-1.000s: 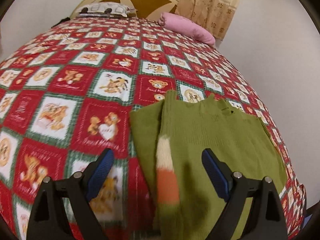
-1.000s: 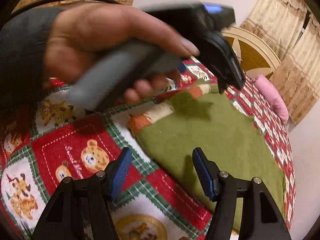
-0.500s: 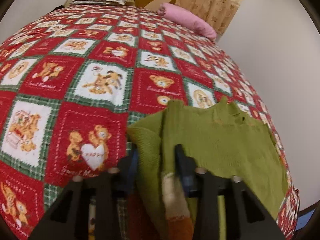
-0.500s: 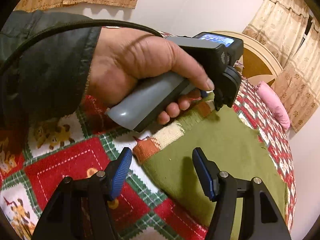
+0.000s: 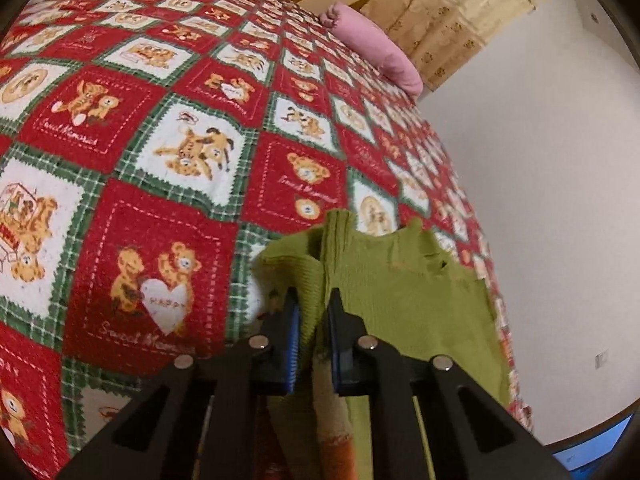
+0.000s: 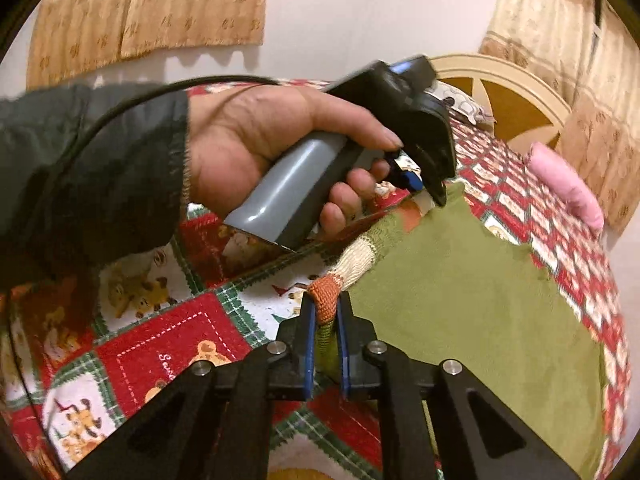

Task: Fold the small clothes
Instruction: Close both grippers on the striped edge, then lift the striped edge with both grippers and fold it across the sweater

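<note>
Left tongs point(image 5: 313, 312) pinching green sweater point(image 5: 400, 292); right tongs point(image 6: 323, 316) pinching its cuff point(image 6: 326, 290).

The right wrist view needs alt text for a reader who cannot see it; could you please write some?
The right gripper is shut on the orange cuff of a green sweater lying on a red teddy-bear quilt. Beyond it, a hand holds the left gripper at the sweater's far edge.

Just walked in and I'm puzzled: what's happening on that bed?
A person is folding a small green sweater on a teddy-bear quilt with two handheld tools. The left gripper is clamped on a green fold near the sleeve, and the right gripper pinches the orange cuff. Most of the sweater lies flat.
</note>
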Motion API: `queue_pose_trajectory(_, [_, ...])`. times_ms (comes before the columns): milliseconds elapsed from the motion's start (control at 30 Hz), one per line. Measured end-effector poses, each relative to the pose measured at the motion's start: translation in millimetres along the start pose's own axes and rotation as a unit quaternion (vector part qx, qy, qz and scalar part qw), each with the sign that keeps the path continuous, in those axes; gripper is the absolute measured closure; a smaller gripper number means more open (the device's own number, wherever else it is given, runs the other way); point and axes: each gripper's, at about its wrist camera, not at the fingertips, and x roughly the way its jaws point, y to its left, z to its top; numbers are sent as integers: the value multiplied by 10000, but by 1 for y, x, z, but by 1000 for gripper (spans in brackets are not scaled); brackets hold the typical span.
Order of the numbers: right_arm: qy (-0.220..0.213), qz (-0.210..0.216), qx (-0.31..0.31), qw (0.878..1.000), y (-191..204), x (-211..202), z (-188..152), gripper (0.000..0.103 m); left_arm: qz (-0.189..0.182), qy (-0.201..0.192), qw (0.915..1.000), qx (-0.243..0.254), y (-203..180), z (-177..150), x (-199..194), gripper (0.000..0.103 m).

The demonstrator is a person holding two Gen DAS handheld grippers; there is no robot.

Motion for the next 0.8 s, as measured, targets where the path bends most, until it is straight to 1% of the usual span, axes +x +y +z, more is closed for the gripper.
queue_pose_trajectory(100, [-93, 106, 361, 9992, -22, -8, -3, 95, -225, -46, 9996, -143, -9, 4, -8, 91])
queue_pose_trajectory(133, [-120, 123, 438, 9989, -22, -10, -5, 95, -228, -61, 9996, -130, -13, 5, -10, 91])
queue_pose_trajectory(200, [-215, 140, 694, 9973, -36, -19, -8, 95, -268, -83, 9995, -116, -23, 7, -13, 91])
queue_pose_trajectory(367, [-350, -54, 1038, 9940, -61, -33, -18, 96, 36, -67, 9999, -112, -49, 8, -7, 91])
queue_pose_trajectory(467, [-466, -126, 1237, 9911, -79, -45, -24, 96, -4, -85, 9999, -65, -64, 9, -6, 91])
queue_pose_trajectory(533, [-523, -159, 1363, 9892, -89, -53, -29, 96, -40, -125, 9999, 20, -81, 10, -6, 91])
queue_pose_trajectory(600, [-582, -191, 1539, 9862, -106, -59, -35, 96, -65, -133, 9999, 67, -91, 10, -7, 91])
queue_pose_trajectory(733, [-602, -304, 1873, 9800, -130, -68, -50, 96, 85, -117, 9998, 133, -113, 9, 3, 91])
queue_pose_trajectory(800, [-579, -350, 2069, 9760, -143, -73, -61, 96, 175, -75, 9997, 133, -123, 8, 14, 91])
